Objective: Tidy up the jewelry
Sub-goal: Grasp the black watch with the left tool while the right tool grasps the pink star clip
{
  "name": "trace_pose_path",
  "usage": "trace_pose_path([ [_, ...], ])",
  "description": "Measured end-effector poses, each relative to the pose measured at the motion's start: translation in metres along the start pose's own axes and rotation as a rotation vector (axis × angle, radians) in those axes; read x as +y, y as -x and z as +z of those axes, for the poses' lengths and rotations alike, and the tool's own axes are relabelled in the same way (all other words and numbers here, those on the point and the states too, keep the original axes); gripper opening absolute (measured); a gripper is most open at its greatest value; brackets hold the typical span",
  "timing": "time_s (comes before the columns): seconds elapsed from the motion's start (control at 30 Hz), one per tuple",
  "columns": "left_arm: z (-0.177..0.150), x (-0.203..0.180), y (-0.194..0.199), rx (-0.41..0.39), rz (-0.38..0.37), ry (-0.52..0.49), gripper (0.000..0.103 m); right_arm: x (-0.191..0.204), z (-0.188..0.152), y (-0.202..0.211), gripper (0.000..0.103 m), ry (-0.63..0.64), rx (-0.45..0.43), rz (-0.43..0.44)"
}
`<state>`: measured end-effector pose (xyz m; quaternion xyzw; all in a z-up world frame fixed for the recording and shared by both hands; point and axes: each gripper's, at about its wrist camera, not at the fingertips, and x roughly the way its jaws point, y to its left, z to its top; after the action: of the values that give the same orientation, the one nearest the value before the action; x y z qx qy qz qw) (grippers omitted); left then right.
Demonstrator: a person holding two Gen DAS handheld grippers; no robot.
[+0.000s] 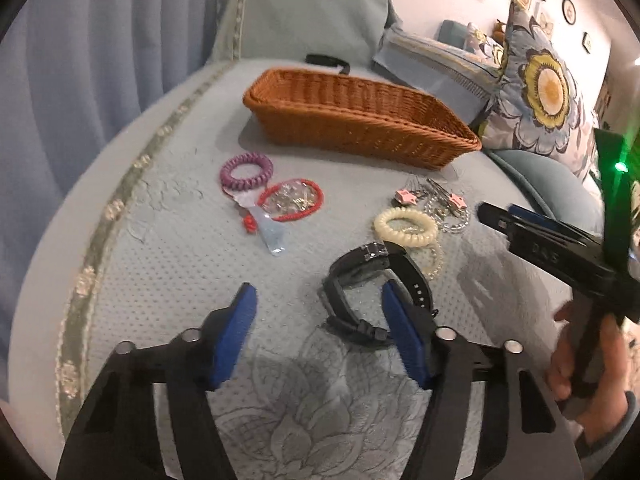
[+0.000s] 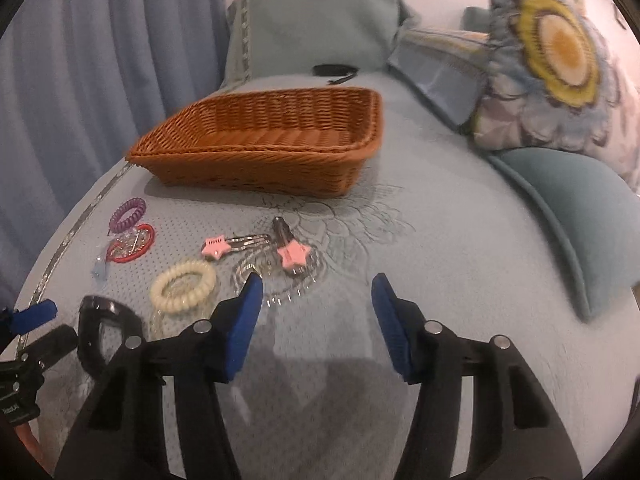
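A brown wicker basket [image 1: 360,120] [image 2: 264,140] stands empty on the blue-grey cushion. In front of it lie a purple coil hair tie [image 1: 246,171] [image 2: 129,213], a red bracelet [image 1: 291,200] [image 2: 132,247] around a clear bag of small jewelry, two pink star hair clips [image 1: 404,196] [image 2: 294,254], a cream coil hair tie [image 1: 406,226] [image 2: 184,283], a clear bead bracelet [image 1: 452,220] and a black watch [image 1: 372,280] [image 2: 104,328]. My left gripper [image 1: 320,300] is open, its right finger beside the watch. My right gripper [image 2: 316,288] is open and empty, just short of the star clips.
A floral pillow [image 1: 540,92] [image 2: 560,64] and a teal cushion [image 2: 568,208] lie at the right. A black strap [image 1: 328,60] lies behind the basket. Blue curtains [image 1: 80,80] hang at the left, past the cushion's trimmed edge.
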<state>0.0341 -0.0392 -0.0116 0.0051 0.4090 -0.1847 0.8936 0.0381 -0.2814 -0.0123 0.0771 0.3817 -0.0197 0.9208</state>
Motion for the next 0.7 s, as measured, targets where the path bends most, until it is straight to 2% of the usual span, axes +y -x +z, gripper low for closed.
trace_pose_path([
  [0.2,0.002,0.001,-0.014,0.064,-0.004,0.048,0.054,0.002,0.017,-0.024,0.047,0.038,0.041,-0.004],
  [0.3,0.004,0.001,-0.022,0.096,-0.013,0.068,0.043,0.006,0.020,-0.037,0.037,0.068,0.077,0.004],
  [0.37,0.004,0.000,-0.026,0.106,-0.001,0.070,0.042,0.011,0.021,-0.043,0.035,0.090,0.099,0.007],
  [0.4,0.004,-0.001,-0.027,0.104,0.002,0.070,0.041,0.013,0.021,-0.044,0.030,0.102,0.102,0.010],
  [0.43,0.005,-0.001,-0.027,0.097,0.008,0.069,0.038,0.015,0.021,-0.045,0.025,0.112,0.105,0.012],
  [0.5,0.005,-0.002,-0.027,0.095,0.003,0.062,0.021,0.016,0.021,-0.044,0.023,0.117,0.096,0.013],
  [0.53,0.005,-0.003,-0.028,0.098,-0.006,0.059,0.015,0.016,0.020,-0.042,0.018,0.118,0.082,0.018],
  [0.7,0.003,-0.001,-0.021,0.064,-0.021,0.056,0.011,0.013,0.016,-0.026,0.018,0.097,0.044,0.046],
])
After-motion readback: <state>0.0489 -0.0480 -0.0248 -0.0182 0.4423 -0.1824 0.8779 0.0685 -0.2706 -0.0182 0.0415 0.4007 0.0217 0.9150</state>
